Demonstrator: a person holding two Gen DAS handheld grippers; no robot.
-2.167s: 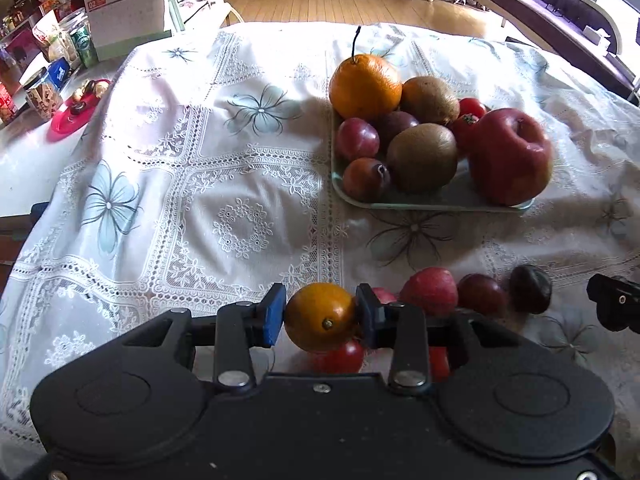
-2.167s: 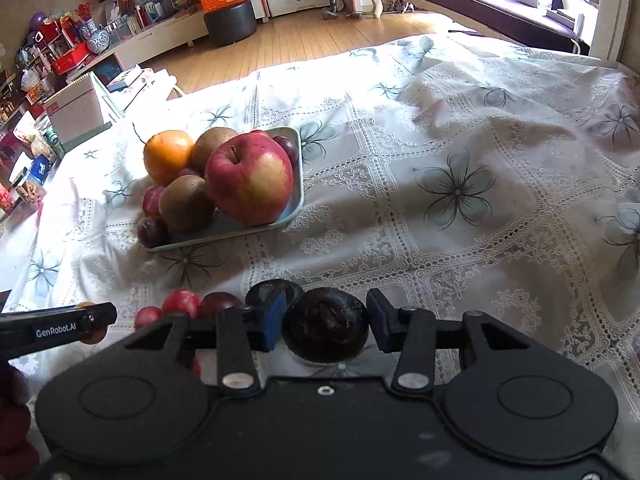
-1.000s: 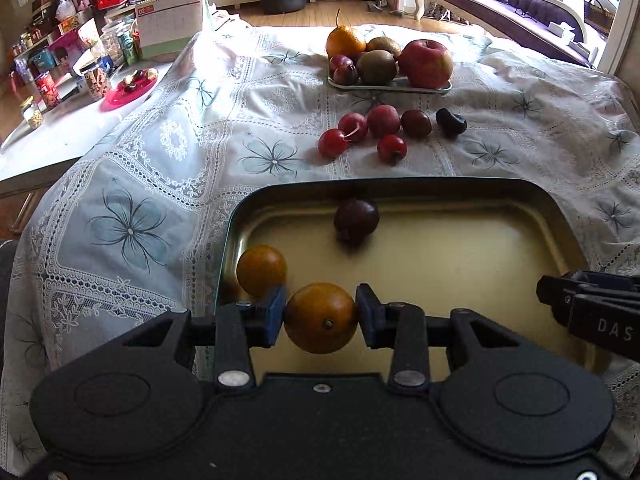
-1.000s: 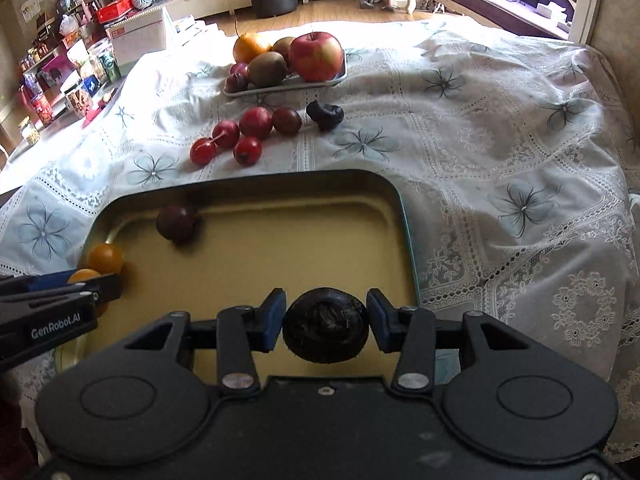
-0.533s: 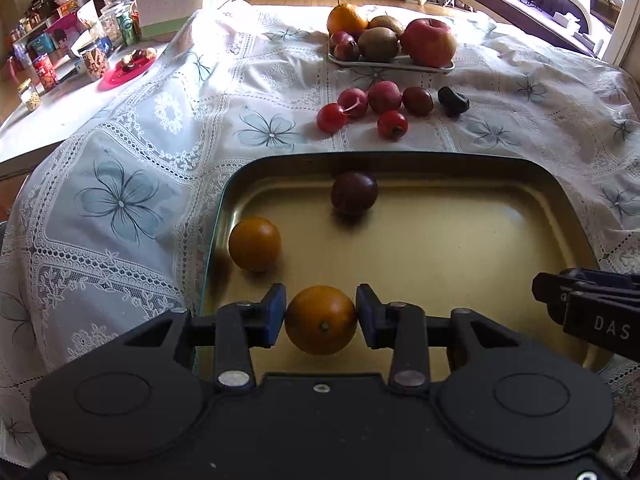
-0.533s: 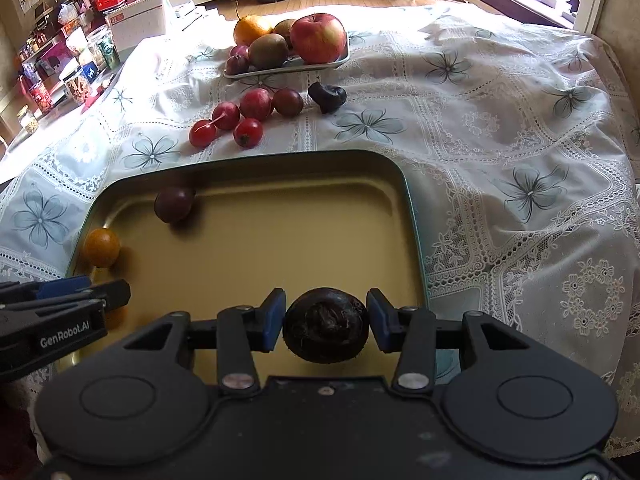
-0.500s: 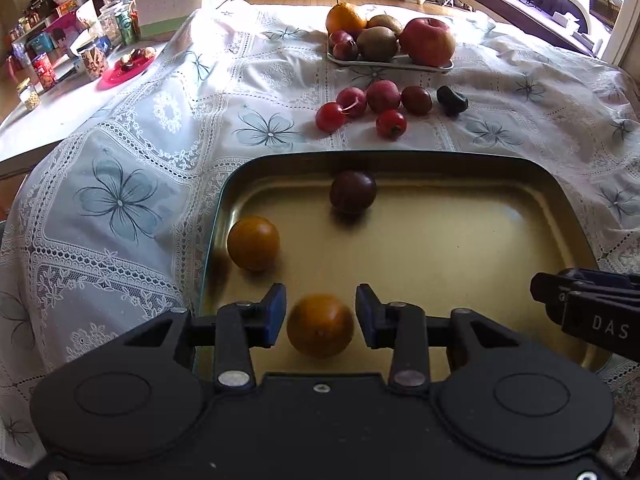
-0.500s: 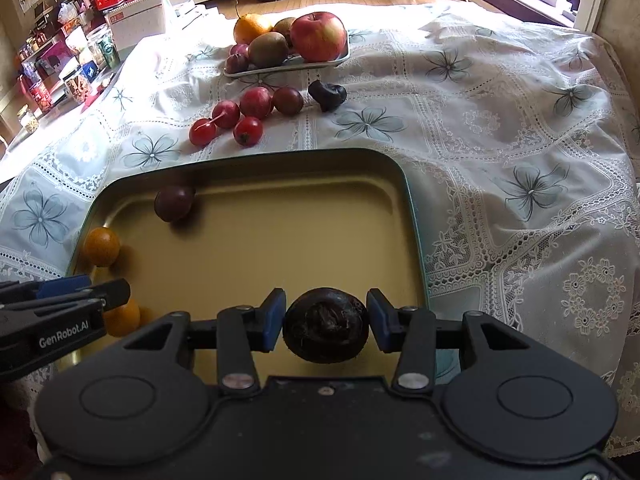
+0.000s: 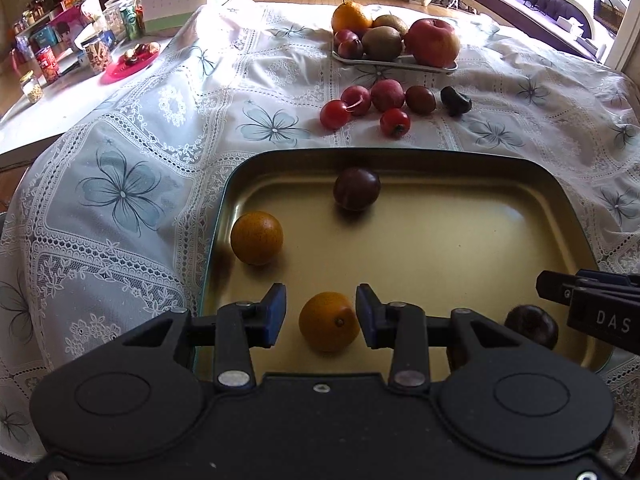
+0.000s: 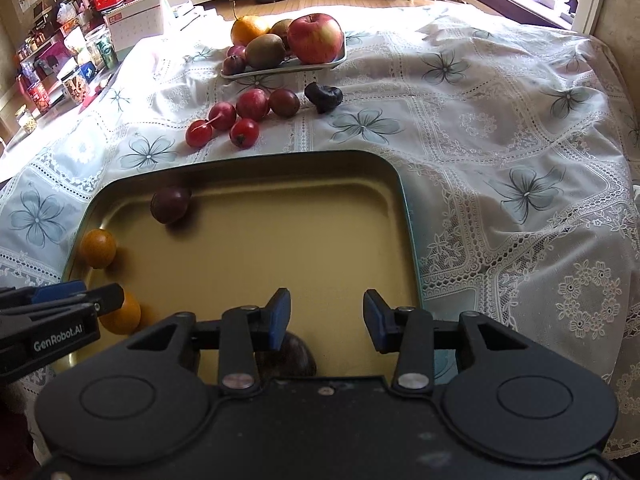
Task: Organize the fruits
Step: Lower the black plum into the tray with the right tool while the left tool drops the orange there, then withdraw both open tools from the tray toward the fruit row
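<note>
A gold metal tray point(image 9: 472, 160) point(image 10: 404, 208) lies on the lace cloth close to me. My left gripper point(image 9: 320, 314) is open, and a small orange point(image 9: 329, 321) rests on the tray floor between its fingers, touching neither. A second small orange point(image 9: 256, 237) point(image 10: 98, 248) and a dark plum point(image 9: 356, 188) point(image 10: 170, 204) lie farther in. My right gripper point(image 10: 326, 318) is open too; the dark wrinkled fruit point(image 10: 294, 358) point(image 9: 534, 326) sits on the tray just below it, half hidden by the gripper body.
Several small red fruits point(image 9: 366, 104) point(image 10: 240, 116) and a black wrinkled fruit point(image 9: 455, 100) point(image 10: 323, 97) lie loose on the cloth beyond the tray. A white plate point(image 9: 394, 62) holds an apple, kiwis, an orange and plums. Jars and boxes point(image 9: 92, 40) crowd the far left.
Both grippers carried fruit from the far cloth to the gold tray. The left one opened and set down its orange half a second ago; the right one has now opened and dropped the dark fruit.
</note>
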